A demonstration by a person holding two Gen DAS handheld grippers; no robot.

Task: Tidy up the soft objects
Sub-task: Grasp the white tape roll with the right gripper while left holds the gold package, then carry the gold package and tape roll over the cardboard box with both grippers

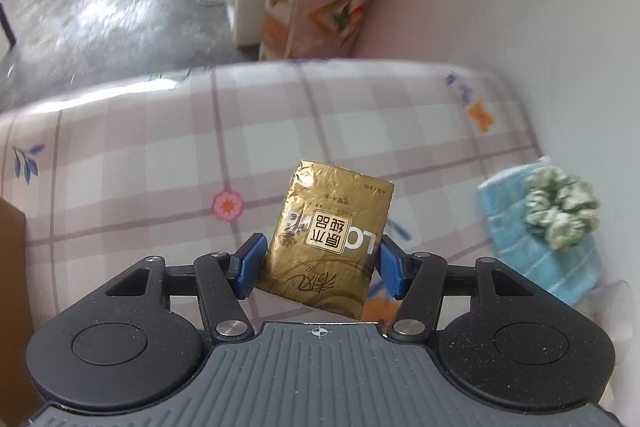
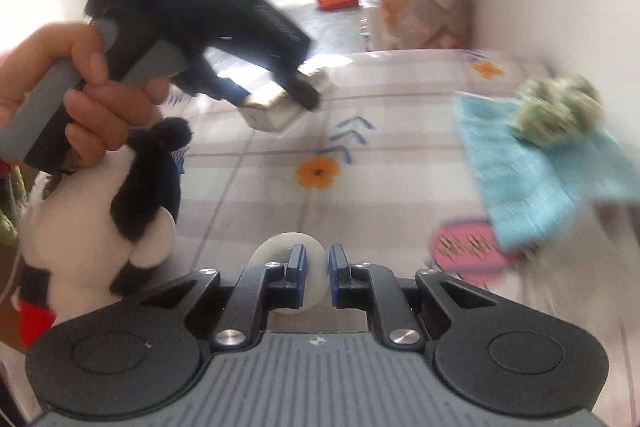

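Checked bedsheet (image 1: pixel 160 147) below; my left gripper (image 1: pixel 320 263) clamps a gold tissue pack (image 1: pixel 328 239), my right gripper (image 2: pixel 317 277) pinches a white round pad (image 2: pixel 316 291) that may squirt free if squeezed off-centre

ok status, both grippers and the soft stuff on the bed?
Left gripper shut on gold tissue pack, held above the bed. Right gripper shut on white round object. Green scrunchie on blue towel. Nothing in the way.
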